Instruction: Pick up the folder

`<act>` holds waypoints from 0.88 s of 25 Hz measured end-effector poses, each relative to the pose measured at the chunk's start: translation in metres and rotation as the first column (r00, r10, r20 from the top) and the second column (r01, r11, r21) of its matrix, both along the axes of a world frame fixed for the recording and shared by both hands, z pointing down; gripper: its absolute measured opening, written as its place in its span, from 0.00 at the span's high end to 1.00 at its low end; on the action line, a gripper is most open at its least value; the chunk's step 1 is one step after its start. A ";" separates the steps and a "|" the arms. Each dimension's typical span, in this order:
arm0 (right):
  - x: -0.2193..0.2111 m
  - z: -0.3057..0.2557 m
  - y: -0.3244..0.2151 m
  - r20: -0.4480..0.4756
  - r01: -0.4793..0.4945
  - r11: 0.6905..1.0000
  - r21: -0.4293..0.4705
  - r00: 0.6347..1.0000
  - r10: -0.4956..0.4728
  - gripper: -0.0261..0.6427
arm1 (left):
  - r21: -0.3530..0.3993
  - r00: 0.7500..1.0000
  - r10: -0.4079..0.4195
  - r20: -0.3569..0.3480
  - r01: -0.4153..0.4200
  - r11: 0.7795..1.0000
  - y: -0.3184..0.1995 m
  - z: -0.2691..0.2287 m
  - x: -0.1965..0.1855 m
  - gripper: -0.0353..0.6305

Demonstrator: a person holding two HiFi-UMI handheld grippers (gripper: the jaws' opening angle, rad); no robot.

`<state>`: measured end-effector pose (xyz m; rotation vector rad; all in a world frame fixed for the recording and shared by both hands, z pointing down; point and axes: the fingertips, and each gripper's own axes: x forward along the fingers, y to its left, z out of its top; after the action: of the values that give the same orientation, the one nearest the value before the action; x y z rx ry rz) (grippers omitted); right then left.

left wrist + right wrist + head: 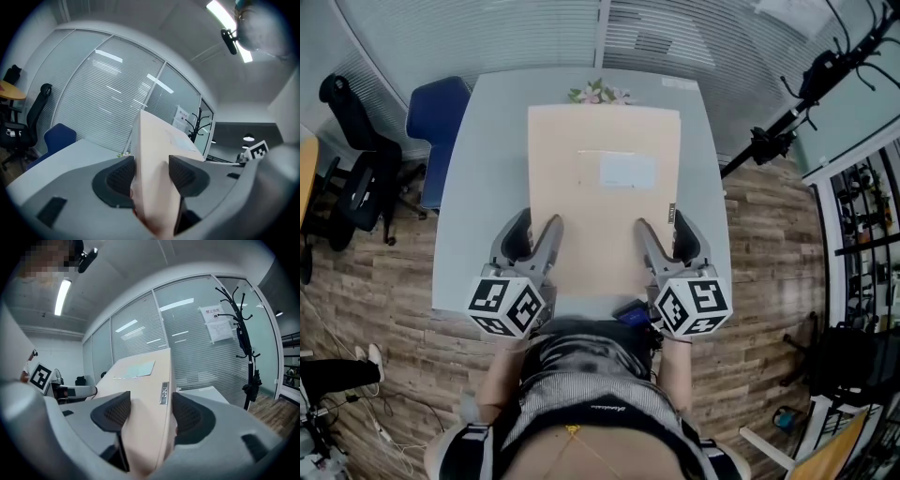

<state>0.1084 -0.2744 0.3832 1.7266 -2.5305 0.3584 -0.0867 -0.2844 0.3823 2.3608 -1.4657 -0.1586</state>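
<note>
The folder (605,197) is pinched at its near end by both grippers. Its left edge is clamped between the jaws of the left gripper (539,225), and its right edge between those of the right gripper (663,225). It is extended forward from the grippers, above the table (483,187).

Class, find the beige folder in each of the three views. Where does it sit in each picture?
Head view: folder at centre, over the grey table.
Left gripper view: folder at centre, edge-on between the jaws.
Right gripper view: folder centre-left, between the jaws.
Shared landmark: the grey table, left and right of the folder there.
</note>
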 end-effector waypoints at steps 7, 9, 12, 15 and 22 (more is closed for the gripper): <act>-0.001 -0.001 0.000 -0.011 0.003 1.000 0.003 1.000 -0.002 0.54 | -0.003 1.000 -0.003 -0.001 0.003 1.000 0.000 0.001 -0.001 0.61; -0.001 -0.001 0.000 -0.014 0.002 1.000 0.005 1.000 -0.002 0.54 | -0.002 1.000 -0.002 -0.002 0.002 1.000 0.000 0.000 -0.001 0.62; -0.002 -0.002 0.001 -0.014 0.000 1.000 0.007 1.000 0.000 0.54 | 0.000 1.000 -0.002 -0.003 0.002 1.000 0.000 0.000 -0.002 0.62; -0.002 -0.002 0.002 -0.016 -0.003 1.000 0.006 1.000 0.003 0.54 | 0.001 1.000 0.000 -0.003 0.000 1.000 0.000 0.000 -0.002 0.62; -0.001 -0.001 0.004 -0.022 -0.006 1.000 0.002 1.000 0.006 0.55 | -0.002 1.000 0.003 -0.001 -0.003 1.000 0.002 0.000 -0.001 0.62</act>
<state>0.1073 -0.2701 0.3819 1.7294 -2.5118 0.3346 -0.0877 -0.2823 0.3828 2.3611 -1.4604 -0.1580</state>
